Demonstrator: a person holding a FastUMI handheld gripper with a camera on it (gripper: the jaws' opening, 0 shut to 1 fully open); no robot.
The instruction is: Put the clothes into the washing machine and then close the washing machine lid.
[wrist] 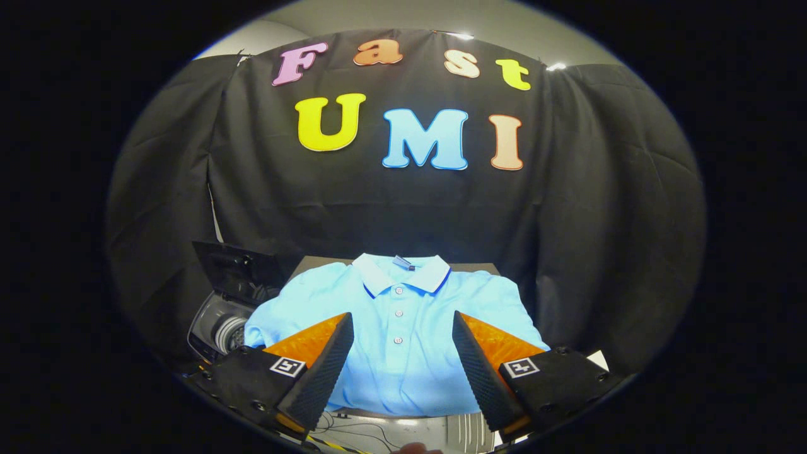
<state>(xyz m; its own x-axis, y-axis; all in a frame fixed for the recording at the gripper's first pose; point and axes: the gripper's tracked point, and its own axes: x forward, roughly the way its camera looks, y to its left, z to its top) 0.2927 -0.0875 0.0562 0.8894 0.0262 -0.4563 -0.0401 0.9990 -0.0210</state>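
A light blue polo shirt (403, 328) lies spread flat on a dark table (315, 261), collar toward the booth wall, its button placket running between my fingers. My gripper (401, 328) hovers above the shirt's chest, open, with the fingers wide apart and nothing between them. To the left of the shirt and lower down stands the washing machine (217, 328), its dark lid (236, 271) raised and the grey drum opening showing beneath it.
Black cloth walls close the booth behind and on both sides. Cables and a ribbed grey surface (403, 432) lie near the table's front edge below my fingers. A white sheet corner (599, 359) shows right of the shirt.
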